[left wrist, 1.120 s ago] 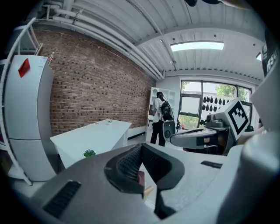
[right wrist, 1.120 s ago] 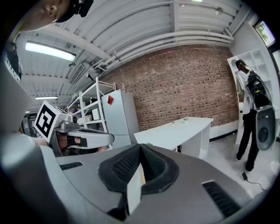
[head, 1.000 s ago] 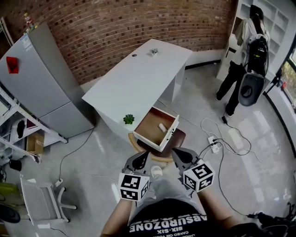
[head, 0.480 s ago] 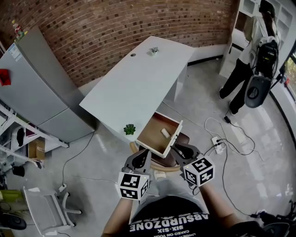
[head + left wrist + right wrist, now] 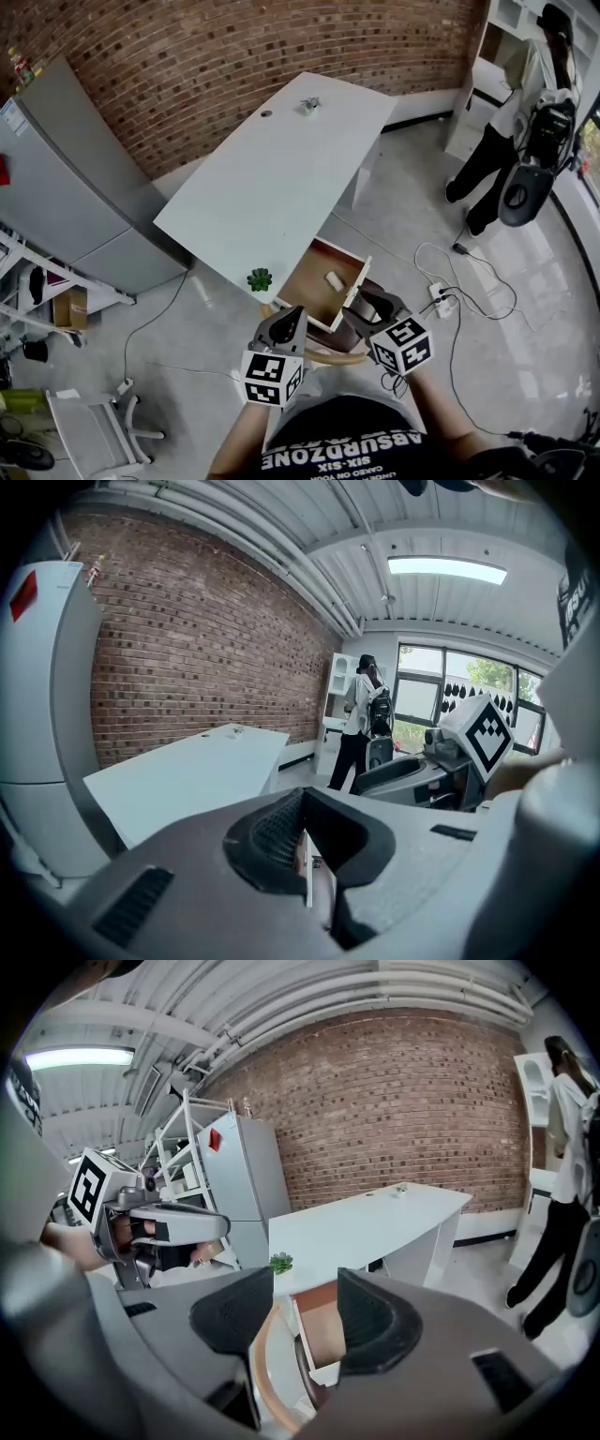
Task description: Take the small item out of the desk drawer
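Observation:
The white desk (image 5: 272, 178) has its wooden drawer (image 5: 317, 264) pulled out, and a small white item (image 5: 333, 280) lies on the drawer's floor. My right gripper (image 5: 367, 305) hovers just right of the drawer's front panel. Its jaws are opening with nothing between them. In the right gripper view the drawer (image 5: 323, 1330) shows through the gap of the right gripper (image 5: 305, 1309). My left gripper (image 5: 288, 322) is below the drawer's near corner. In the left gripper view the left gripper (image 5: 306, 834) is shut and empty.
A wooden chair (image 5: 323, 356) with a brown seat stands under the drawer. A small green plant (image 5: 260, 278) sits on the desk's near corner. A grey fridge (image 5: 66, 178) stands left. A power strip (image 5: 439, 292) with cables lies on the floor right. A person (image 5: 520, 112) stands far right.
Both grippers have come closer to the open drawer, the right one now beside its front panel. The right jaws have spread apart. The left jaws stay shut.

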`<state>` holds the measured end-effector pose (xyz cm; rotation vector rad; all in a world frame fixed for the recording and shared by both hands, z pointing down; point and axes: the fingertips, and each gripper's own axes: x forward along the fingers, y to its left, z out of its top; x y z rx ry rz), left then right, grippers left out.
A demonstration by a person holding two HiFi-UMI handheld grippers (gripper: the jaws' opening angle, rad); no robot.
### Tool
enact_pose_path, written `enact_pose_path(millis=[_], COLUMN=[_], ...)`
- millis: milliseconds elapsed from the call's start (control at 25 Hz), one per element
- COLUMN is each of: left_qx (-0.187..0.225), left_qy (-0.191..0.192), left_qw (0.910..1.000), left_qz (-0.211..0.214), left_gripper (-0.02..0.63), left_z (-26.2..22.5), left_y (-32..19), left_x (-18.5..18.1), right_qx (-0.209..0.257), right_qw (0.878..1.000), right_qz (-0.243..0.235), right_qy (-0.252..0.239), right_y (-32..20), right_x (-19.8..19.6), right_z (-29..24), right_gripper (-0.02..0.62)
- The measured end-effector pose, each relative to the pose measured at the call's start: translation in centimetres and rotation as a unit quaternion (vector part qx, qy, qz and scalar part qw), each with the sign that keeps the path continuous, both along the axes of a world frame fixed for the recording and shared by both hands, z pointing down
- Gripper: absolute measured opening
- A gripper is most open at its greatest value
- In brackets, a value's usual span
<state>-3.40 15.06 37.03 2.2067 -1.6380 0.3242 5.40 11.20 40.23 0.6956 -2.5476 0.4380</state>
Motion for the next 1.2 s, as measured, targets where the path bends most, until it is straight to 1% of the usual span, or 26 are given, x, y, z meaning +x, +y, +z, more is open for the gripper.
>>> enact_pose_path(millis=[400,800,1080,1200], left_qx=[-0.021,-0.043,-0.059,-0.074], left_qy=[0.000,0.003,0.012,0.016], left_qw=[0.9998,0.9990,0.9981,0.9971], left_qz=[-0.002,-0.010,-0.008,-0.009], left_gripper=[0.006,0.006,0.006,0.006], left_z=[1.5,3.7,5.2,6.4], left_y=[-4.0,-6.2,-7.9,-8.9], left_x=[-1.2,-2.0,-2.7,-3.3], right_qx=[-0.027,-0.052,-0.057,-0.063], right_qw=[0.998,0.990,0.985,0.982], right_qz=[-0.028,-0.054,-0.068,-0.069], right_qy=[0.058,0.116,0.150,0.161], right_y=[-4.5,-8.0,-10.0,-10.9], right_x=[-1.2,-2.5,-3.9,-4.6], right_z=[4.5,9.7,12.4,13.6], right_gripper=[0.219,0.219,0.219,0.219])
